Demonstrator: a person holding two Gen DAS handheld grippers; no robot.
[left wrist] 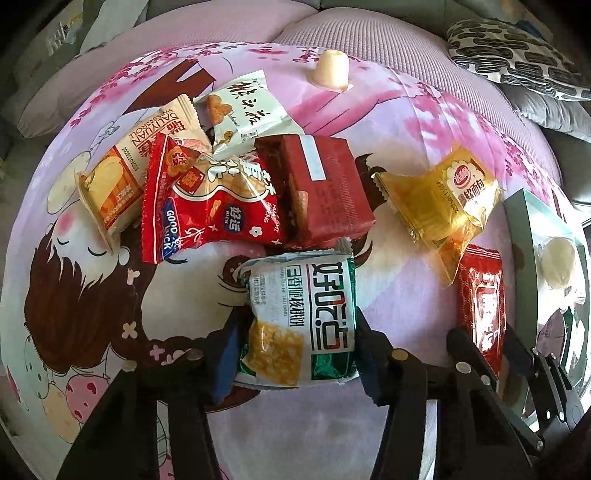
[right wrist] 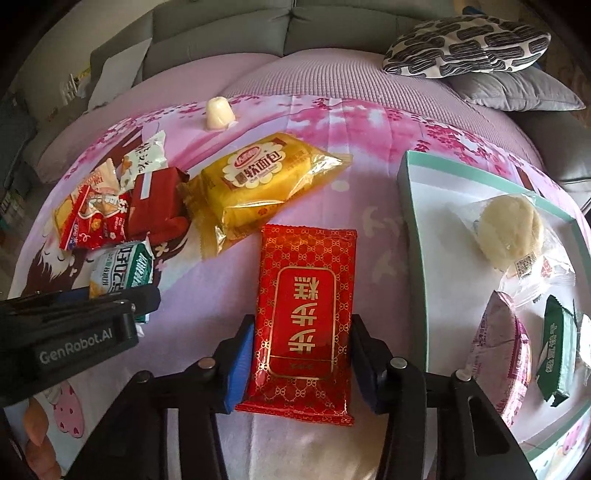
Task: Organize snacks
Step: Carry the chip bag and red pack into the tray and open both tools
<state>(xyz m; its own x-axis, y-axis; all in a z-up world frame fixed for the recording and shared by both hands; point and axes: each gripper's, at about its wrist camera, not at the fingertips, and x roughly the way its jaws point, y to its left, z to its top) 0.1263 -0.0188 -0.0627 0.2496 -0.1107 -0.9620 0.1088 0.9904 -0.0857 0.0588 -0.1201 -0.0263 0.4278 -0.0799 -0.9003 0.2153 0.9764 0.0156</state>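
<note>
My left gripper [left wrist: 295, 328] has its jaws on both sides of a green-and-white snack packet [left wrist: 299, 317] lying on the pink cloth; the pads touch its edges. It also shows in the right wrist view [right wrist: 122, 273]. My right gripper [right wrist: 301, 354] straddles a red-and-gold cake packet [right wrist: 304, 321], pads against its long sides; that packet shows in the left wrist view [left wrist: 482, 302]. A yellow bread bag [right wrist: 258, 181] lies just beyond it. A pile of packets [left wrist: 221, 177] lies ahead of my left gripper. A white box with a teal rim [right wrist: 413, 236] holds several snacks.
A small cream jelly cup [right wrist: 219, 112] stands far back on the cloth. A patterned pillow [right wrist: 465, 48] and a grey cushion [right wrist: 517, 92] lie at the back right. A grey sofa back [right wrist: 258, 33] runs behind.
</note>
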